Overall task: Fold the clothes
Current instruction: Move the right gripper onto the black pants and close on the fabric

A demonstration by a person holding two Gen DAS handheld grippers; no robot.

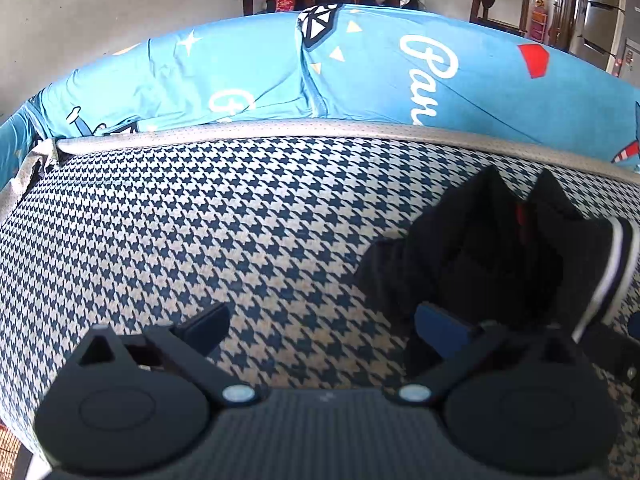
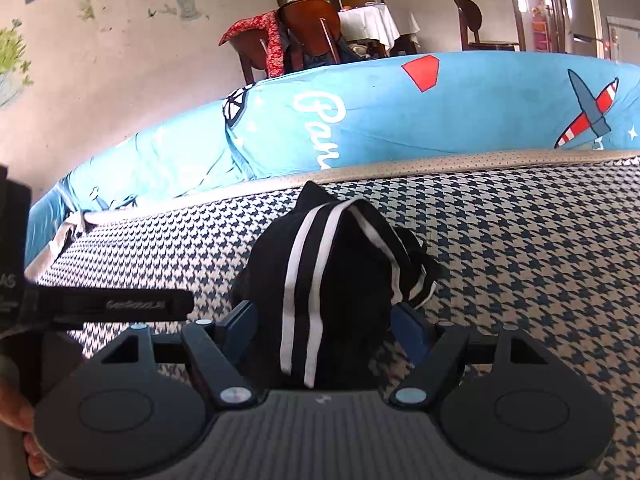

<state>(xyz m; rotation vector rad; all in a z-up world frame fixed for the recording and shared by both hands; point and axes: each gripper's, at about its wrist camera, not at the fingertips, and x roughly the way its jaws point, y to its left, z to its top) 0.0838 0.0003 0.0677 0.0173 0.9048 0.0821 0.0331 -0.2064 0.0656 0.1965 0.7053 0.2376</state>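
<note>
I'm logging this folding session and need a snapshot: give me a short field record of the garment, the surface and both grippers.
garment: black garment with white stripes, bunched up, not yet folded flat
surface: houndstooth cover
behind: blue printed bedding
left gripper: open, over bare houndstooth, garment beside its right finger
right gripper: open, fingers either side of the garment, grip not closed
background: wooden chairs
</note>
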